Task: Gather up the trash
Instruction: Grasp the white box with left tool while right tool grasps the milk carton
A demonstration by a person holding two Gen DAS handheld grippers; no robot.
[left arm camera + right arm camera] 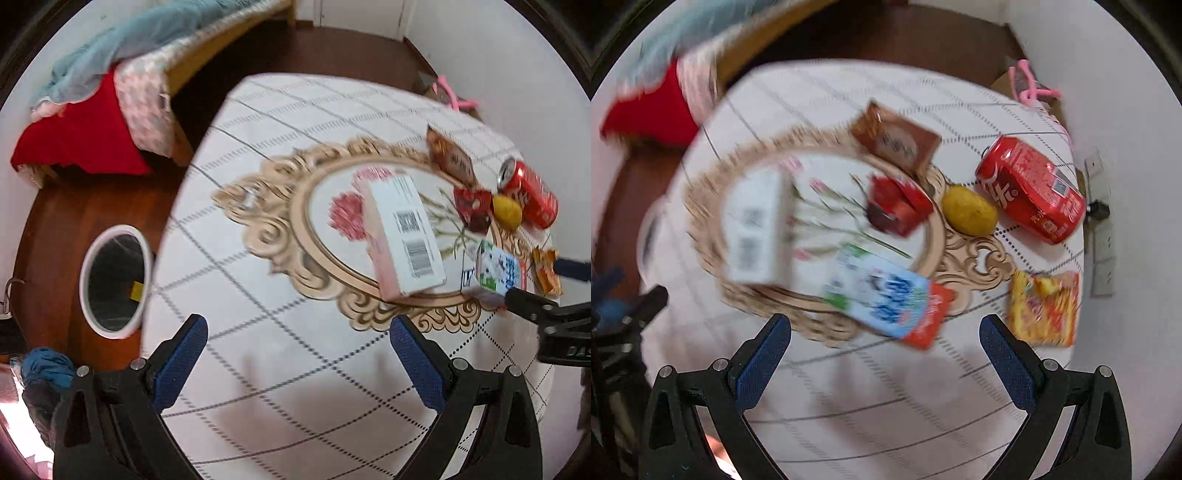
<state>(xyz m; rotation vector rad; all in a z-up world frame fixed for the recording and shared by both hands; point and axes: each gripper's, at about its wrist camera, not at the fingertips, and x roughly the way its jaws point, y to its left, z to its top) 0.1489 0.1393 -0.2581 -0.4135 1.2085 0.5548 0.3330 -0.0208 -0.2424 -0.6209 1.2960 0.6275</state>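
Trash lies on a round table [280, 354]: a white and pink box [404, 236] [757, 229], a blue milk carton [496, 271] [886, 299], a red can [528, 194] [1030, 188], a brown packet [450, 157] [897, 140], a red wrapper [472, 210] [899, 206], a yellow fruit [508, 210] [969, 210] and an orange-yellow wrapper [546, 271] [1043, 308]. My left gripper [297, 363] is open and empty over the table's near part. My right gripper [884, 363] is open and empty just before the milk carton; it also shows at the right edge of the left wrist view [554, 291].
A white-rimmed bin [114, 282] with a dark liner stands on the brown floor left of the table. A bed [122, 92] with red and blue cloths is at the back left. A pink object [1032, 86] lies by the wall behind the table.
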